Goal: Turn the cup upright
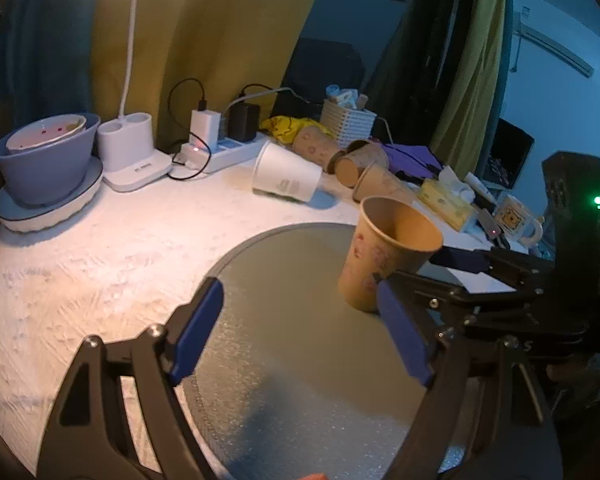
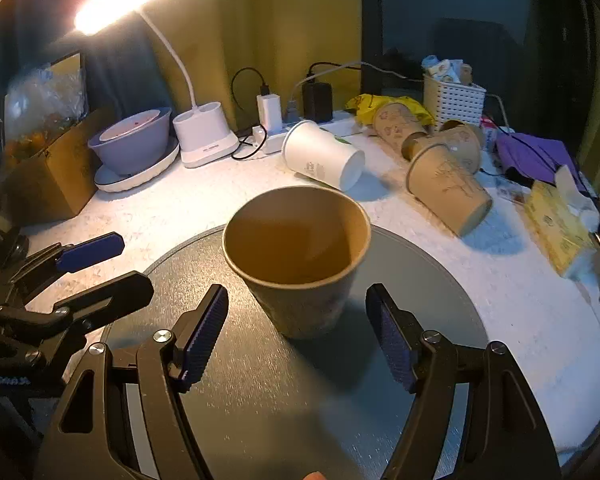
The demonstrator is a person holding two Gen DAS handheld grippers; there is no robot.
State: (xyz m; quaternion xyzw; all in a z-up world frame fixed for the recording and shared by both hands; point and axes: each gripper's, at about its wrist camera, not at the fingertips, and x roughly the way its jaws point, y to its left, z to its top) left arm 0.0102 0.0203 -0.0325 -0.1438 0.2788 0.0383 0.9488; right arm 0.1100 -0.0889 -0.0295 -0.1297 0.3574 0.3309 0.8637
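A brown paper cup (image 2: 300,260) stands upright, mouth up, on a round grey mat (image 2: 260,392). My right gripper (image 2: 298,320) is open, its blue pads on either side of the cup's base and apart from it. The cup also shows in the left wrist view (image 1: 384,252), at the mat's right edge (image 1: 284,320). My left gripper (image 1: 300,316) is open and empty over the mat, left of the cup. The right gripper's fingers (image 1: 460,258) show beside the cup in the left wrist view.
A white paper cup (image 2: 324,156) and several brown cups (image 2: 448,188) lie on their sides behind the mat. A lamp base (image 2: 206,136), a power strip, stacked bowls (image 2: 134,144), a white basket (image 2: 452,100), a tissue pack (image 2: 556,232) and a cardboard box (image 2: 48,172) line the table.
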